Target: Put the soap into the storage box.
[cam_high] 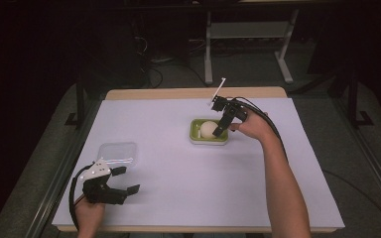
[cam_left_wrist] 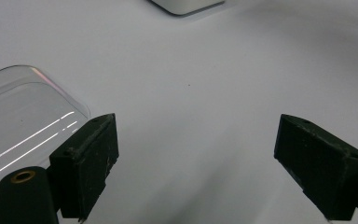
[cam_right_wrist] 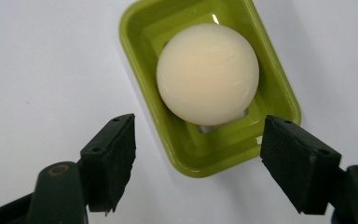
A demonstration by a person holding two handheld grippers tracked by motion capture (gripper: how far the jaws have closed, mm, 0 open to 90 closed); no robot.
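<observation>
High view: bench (cam_high: 178, 163) covered with a white sheet. Green tray (cam_high: 196, 136) sits right of frame centre; a pale cream ball (cam_high: 207, 129) rests inside it. Clear plastic lid (cam_high: 117, 152) lies flat at lower left of the frame, well apart from the tray.

Right gripper (cam_high: 220, 126) hangs over the right side of the tray, held by the person's right hand (cam_high: 252, 126) at the tray's right edge. Right gripper view: fingers (cam_right_wrist: 109, 161) released, spread wide either side of the tray's near end (cam_right_wrist: 200, 163); ball (cam_right_wrist: 208, 73) sits upper centre, untouched, nothing between the fingers.

Left gripper (cam_high: 126, 179) at lower left of the high view, just below the lid, held by the left hand (cam_high: 88, 214). Left gripper view: fingers (cam_left_wrist: 86, 163) released, wide apart over bare sheet; lid (cam_left_wrist: 23, 121) at left edge, just beside the left-hand finger; contact not discernible.
</observation>
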